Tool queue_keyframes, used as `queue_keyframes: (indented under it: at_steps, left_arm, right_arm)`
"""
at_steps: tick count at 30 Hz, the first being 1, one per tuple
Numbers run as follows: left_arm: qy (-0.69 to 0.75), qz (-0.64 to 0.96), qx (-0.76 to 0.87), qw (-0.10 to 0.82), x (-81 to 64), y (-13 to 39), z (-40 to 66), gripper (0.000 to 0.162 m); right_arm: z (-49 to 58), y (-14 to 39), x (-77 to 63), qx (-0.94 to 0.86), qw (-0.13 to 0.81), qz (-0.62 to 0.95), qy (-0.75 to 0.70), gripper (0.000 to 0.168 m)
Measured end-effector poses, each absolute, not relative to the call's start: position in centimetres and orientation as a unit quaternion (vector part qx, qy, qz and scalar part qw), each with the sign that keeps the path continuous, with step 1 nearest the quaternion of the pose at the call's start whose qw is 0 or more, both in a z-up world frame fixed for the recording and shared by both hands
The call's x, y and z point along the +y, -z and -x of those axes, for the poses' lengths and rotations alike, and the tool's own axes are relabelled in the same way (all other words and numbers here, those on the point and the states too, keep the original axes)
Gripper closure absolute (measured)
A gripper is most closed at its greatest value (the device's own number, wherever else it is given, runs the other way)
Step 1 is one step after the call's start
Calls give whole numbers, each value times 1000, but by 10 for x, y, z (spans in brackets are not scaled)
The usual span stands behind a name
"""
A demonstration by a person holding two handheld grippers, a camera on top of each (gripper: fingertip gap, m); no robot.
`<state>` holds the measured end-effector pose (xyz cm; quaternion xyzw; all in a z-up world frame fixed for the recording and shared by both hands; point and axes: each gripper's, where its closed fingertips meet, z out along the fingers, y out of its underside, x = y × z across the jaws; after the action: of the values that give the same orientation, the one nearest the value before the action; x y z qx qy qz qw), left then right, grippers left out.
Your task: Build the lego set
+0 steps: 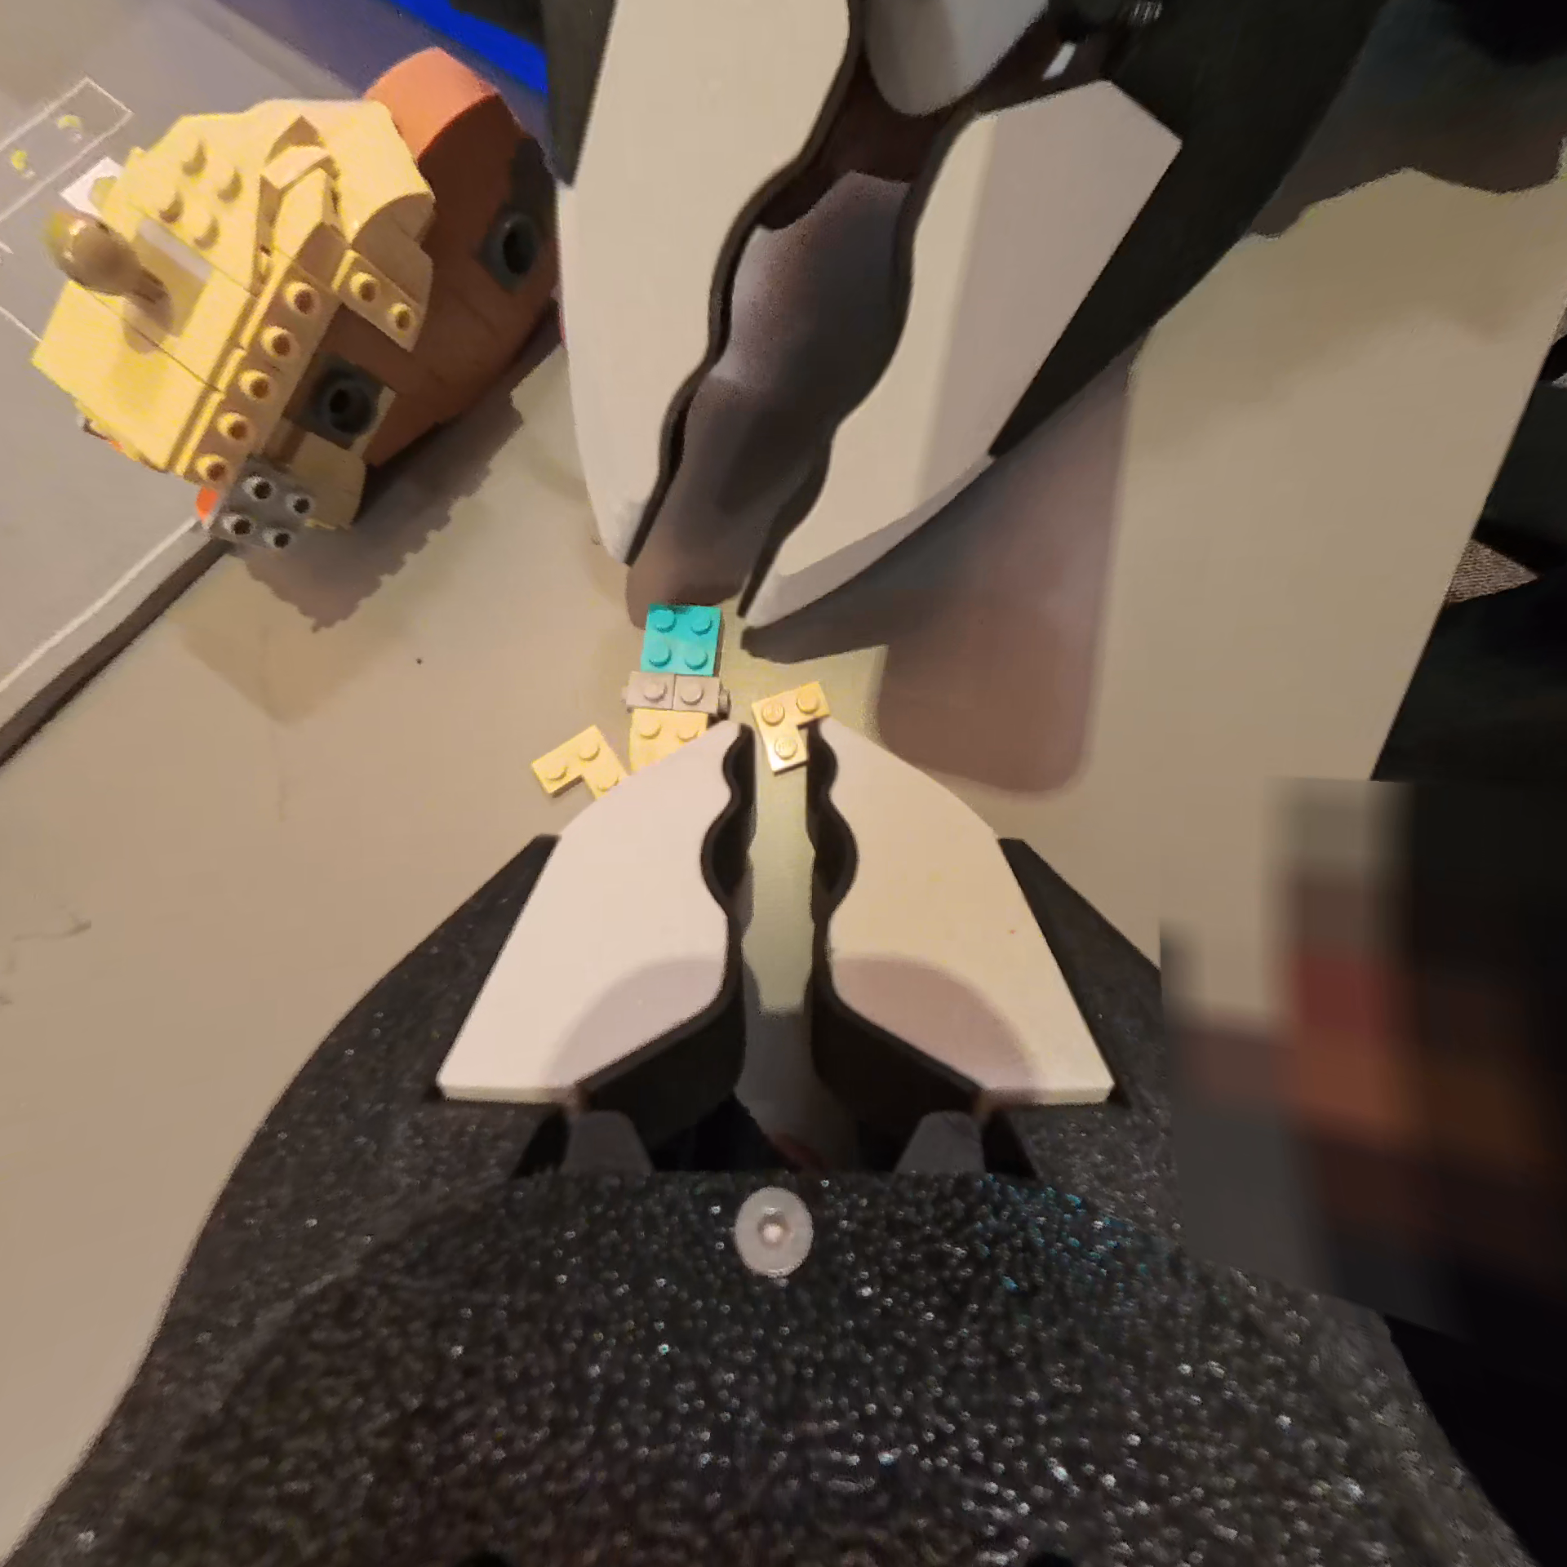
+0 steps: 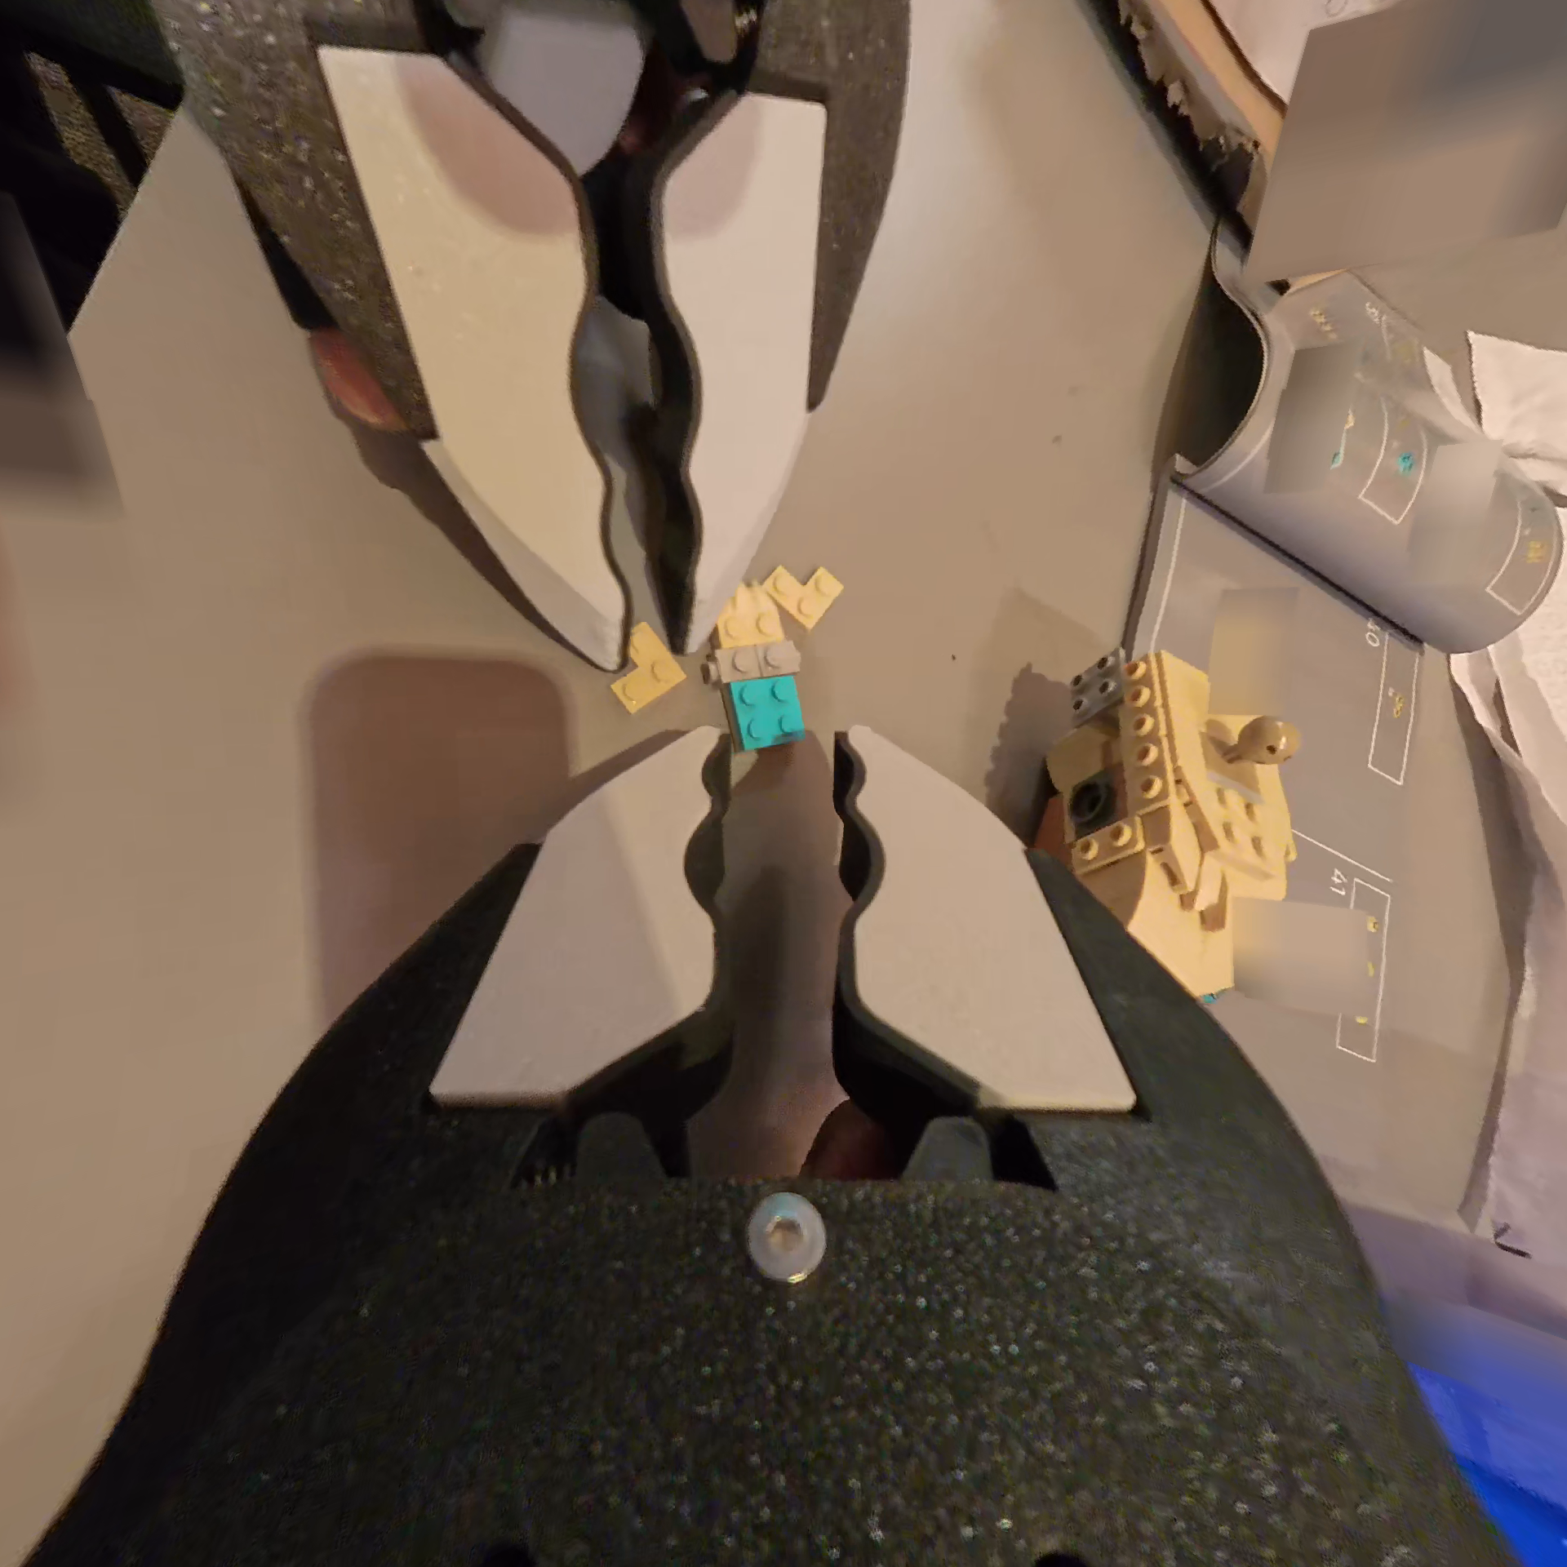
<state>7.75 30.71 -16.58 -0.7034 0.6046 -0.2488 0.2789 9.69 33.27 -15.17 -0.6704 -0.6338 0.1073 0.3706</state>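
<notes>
Right wrist view: teal plate [image 2: 766, 711] lies just beyond parted fingers [image 2: 632, 835].

tan plate [image 1: 657, 733]: near end hidden under left gripper [image 1: 778, 746] | tan model [image 2: 1179, 835]: far side blurred

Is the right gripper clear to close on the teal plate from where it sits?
Probably yes. The right gripper is open, the teal plate lies just ahead of its fingertips, nothing between. The left gripper sits opposite, beyond the tan pieces.

The instruction sheet [image 2: 1323, 763] bears printed numbers beside outlined boxes.
</notes>
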Motion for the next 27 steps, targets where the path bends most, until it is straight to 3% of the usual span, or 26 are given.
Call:
queue_keyframes:
  at_steps: [8, 16, 27]
  left_arm:
    - [262, 681, 626, 277, 303, 165, -78, 155]
    - [269, 658, 639, 293, 310, 148, -68, 155]
    - [239, 645, 671, 279, 320, 146, -64, 155]
  right_arm:
    - [-94, 160, 336, -650, 347, 662, -140, 143]
    - [-87, 161, 333, -654, 339, 658, -155, 151]
    - [-79, 155, 326, -632, 378, 656, -166, 152]
